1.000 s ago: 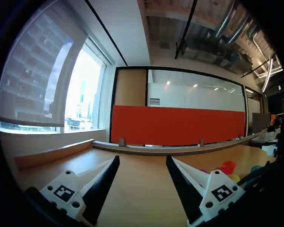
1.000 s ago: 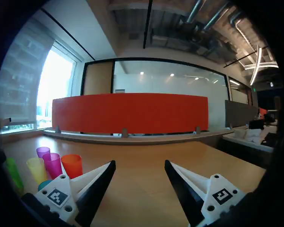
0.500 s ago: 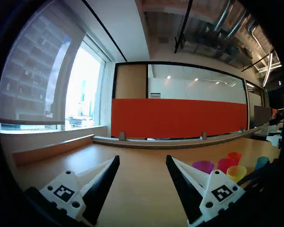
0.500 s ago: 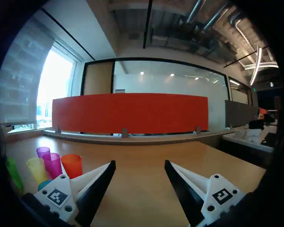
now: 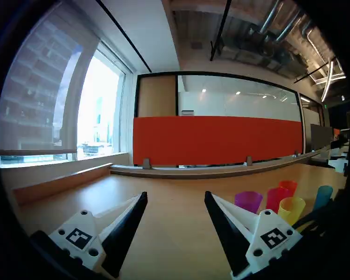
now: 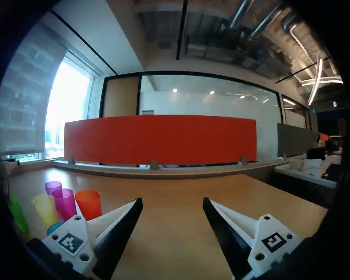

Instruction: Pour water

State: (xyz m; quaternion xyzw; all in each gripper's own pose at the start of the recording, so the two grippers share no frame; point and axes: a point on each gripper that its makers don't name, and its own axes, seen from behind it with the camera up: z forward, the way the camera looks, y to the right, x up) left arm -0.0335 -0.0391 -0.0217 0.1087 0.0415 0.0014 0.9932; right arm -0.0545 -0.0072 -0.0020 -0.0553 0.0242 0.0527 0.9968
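Cups part-hidden behind right tool & left tool, both spread, empty

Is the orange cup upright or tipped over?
Upright: the orange cup stands on its base on the wooden table, rim up, beside the pink cup.

An orange partition stands at the far edge of the wooden desk. Left of the partition is a bright window; above it, a glass wall and, seemingly, ceiling pipes.
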